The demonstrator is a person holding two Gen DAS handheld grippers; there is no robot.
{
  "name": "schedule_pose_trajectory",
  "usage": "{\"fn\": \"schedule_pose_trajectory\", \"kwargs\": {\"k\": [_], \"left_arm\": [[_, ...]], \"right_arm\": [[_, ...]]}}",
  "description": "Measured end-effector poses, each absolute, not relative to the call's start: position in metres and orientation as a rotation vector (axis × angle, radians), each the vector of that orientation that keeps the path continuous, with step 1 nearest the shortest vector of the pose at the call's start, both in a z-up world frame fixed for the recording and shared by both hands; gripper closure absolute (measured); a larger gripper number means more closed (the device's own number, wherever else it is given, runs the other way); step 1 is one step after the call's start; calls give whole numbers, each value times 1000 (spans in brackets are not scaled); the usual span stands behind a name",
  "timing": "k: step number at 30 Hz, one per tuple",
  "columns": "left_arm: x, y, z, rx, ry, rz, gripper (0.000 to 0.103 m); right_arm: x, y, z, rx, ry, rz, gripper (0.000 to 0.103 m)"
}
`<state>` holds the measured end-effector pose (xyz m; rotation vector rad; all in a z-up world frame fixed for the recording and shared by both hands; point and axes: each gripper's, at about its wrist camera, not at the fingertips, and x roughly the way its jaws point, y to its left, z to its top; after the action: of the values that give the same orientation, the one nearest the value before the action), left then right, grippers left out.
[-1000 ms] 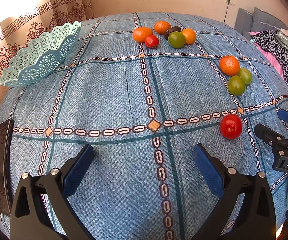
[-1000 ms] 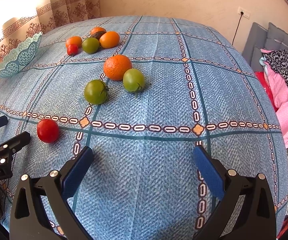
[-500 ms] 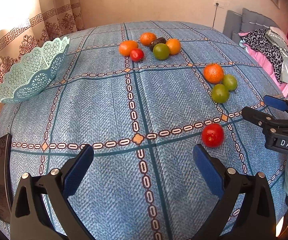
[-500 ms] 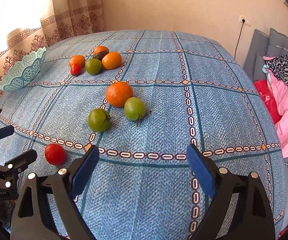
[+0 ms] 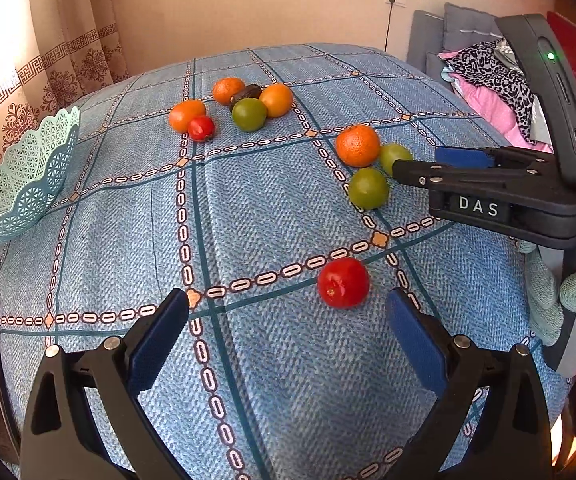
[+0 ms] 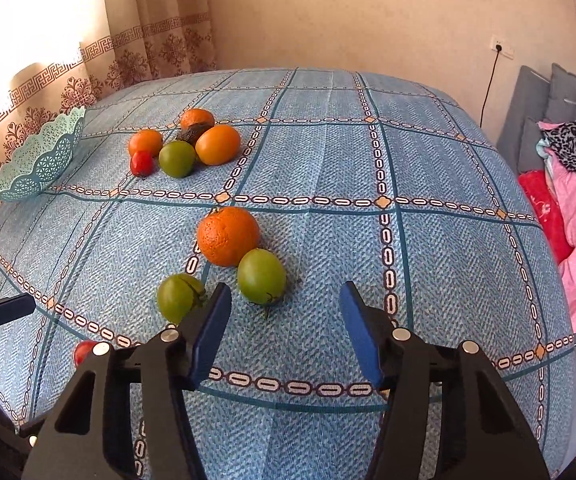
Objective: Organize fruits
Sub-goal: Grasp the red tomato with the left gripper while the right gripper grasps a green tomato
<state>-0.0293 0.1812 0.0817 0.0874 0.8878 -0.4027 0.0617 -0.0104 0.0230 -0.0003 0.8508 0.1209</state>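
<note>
So far, nothing is held. The left gripper [image 5: 288,320] is spread wide, with a red tomato [image 5: 343,282] just ahead between its fingers. The right gripper [image 6: 286,320] is also spread wide and empty, near two green tomatoes [image 6: 261,276] and an orange [image 6: 228,235]. Farther off, six more fruits [image 6: 184,146] are bunched together. The basket [image 6: 44,160] at the far left looks empty, so all the sorting is probably still left.

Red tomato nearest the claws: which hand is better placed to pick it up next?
Left. The open left claw already points at the red tomato, just ahead of its fingertips. The right claw faces the green tomato instead.
</note>
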Motion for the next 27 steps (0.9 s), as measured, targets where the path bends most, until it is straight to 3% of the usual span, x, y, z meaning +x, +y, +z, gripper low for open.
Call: {"fn": "schedule_pose_trajectory", "kwargs": {"k": [4, 8, 10, 15, 17, 19, 27], "left_arm": [[-27, 171, 81, 85, 906, -437, 13], [-22, 162, 77, 70, 942, -478, 29], [-19, 159, 75, 64, 949, -484, 29], [-21, 157, 76, 61, 935, -505, 49], [-23, 157, 76, 59, 929, -513, 66], [-25, 159, 77, 53, 925, -520, 75], [-34, 167, 83, 56, 891, -509, 75]], "right_arm": [[67, -9, 22, 15, 847, 134, 50], [73, -8, 20, 26, 855, 143, 59], [75, -8, 18, 33, 859, 148, 62], [74, -4, 18, 33, 854, 168, 70], [73, -3, 18, 34, 853, 176, 74], [73, -1, 18, 31, 852, 177, 76], [72, -4, 19, 52, 849, 162, 76]]}}
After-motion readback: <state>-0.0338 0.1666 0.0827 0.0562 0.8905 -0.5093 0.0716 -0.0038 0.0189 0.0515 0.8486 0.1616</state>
